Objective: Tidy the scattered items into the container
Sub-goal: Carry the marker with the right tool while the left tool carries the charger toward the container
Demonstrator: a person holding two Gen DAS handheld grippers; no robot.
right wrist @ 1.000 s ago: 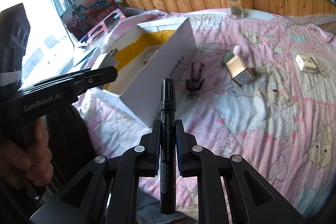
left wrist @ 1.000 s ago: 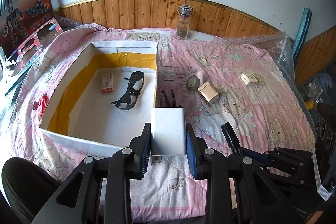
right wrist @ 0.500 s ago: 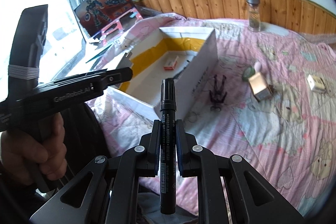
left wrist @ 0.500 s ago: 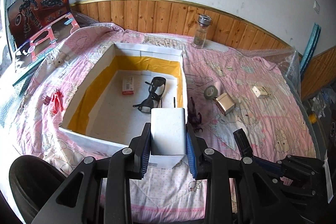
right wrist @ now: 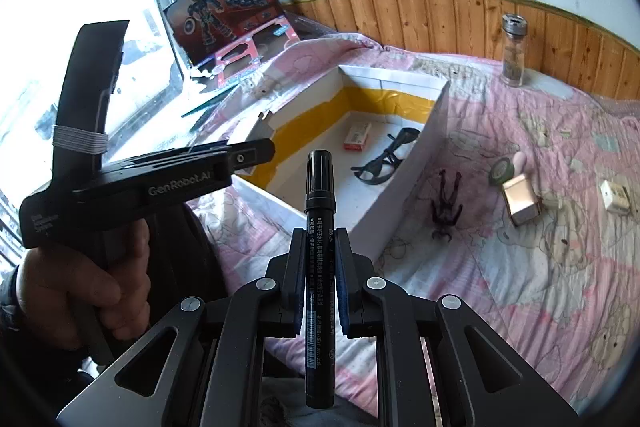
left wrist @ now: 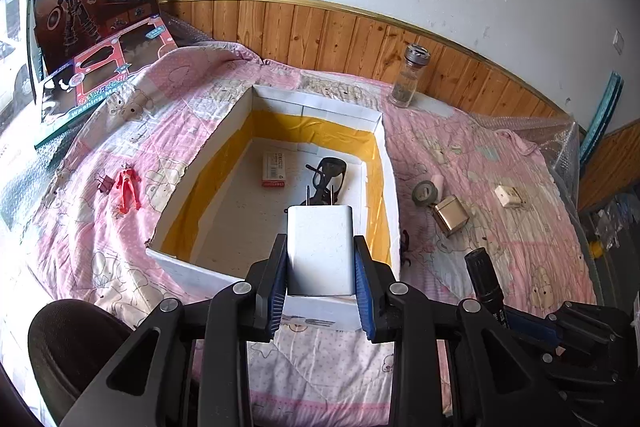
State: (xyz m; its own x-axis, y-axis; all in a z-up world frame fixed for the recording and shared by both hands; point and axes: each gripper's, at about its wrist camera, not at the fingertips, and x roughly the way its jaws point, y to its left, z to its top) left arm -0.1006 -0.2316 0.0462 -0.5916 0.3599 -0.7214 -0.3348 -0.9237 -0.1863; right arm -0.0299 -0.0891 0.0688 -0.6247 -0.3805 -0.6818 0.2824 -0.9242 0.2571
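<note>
Gripping a white charger (left wrist: 320, 251), left gripper (left wrist: 320, 291) (marked "GenRobot.AI") – right gripper (right wrist: 320, 283) clamping black marker (right wrist: 319, 247).

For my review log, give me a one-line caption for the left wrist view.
Left gripper holds a white charger above the near edge of the white box.

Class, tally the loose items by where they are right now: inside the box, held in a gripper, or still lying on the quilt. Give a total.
Inside the box: 2 (small carton, glasses)
Held in a gripper: 2 (charger, marker)
On the quilt: 7
Total: 11
</note>
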